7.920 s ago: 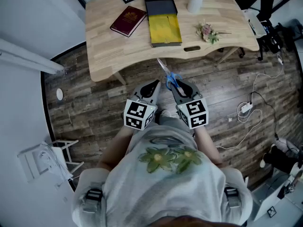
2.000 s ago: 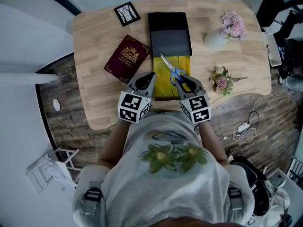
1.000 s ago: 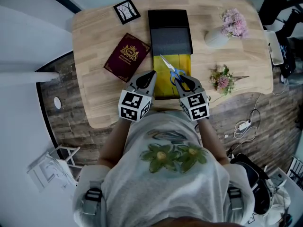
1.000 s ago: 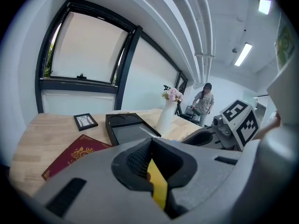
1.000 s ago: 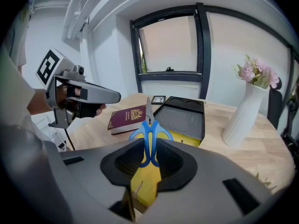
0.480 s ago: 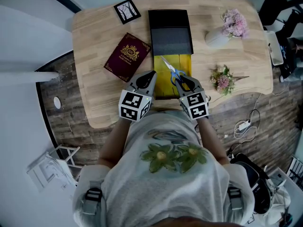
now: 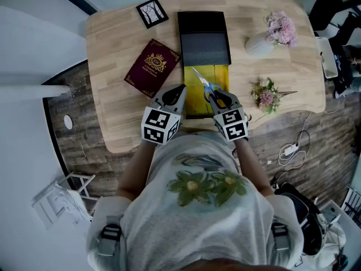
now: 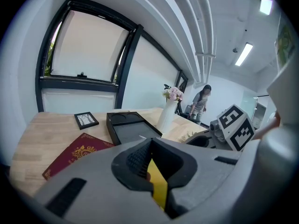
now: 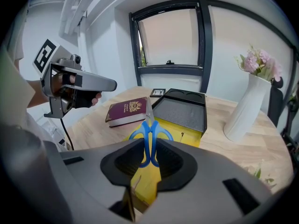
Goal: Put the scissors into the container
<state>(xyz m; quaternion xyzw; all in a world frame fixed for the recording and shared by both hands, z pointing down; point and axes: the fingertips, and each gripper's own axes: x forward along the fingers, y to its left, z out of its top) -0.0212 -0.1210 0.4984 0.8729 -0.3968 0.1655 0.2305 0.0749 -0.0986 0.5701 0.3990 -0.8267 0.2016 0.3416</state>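
Blue-handled scissors (image 7: 206,85) hang over the yellow container (image 7: 198,99) at the table's near edge, blades pointing away and to the left. My right gripper (image 7: 217,97) is shut on the handles. In the right gripper view the scissors (image 9: 150,133) sit between the jaws above the yellow container (image 9: 188,131). My left gripper (image 7: 175,95) is shut and holds nothing, just left of the container; in the left gripper view the gripper (image 8: 150,145) shows only yellow through the slit between its jaws.
A black tray (image 7: 203,36) adjoins the container's far end. A maroon book (image 7: 152,66) and a small picture frame (image 7: 151,13) lie to the left. A white vase of pink flowers (image 7: 264,40) and a flower sprig (image 7: 264,97) are to the right. A person (image 8: 201,102) stands far off.
Earlier the scissors were held over the floor short of the table; now they are over the yellow container. Over the last second both grippers barely moved.
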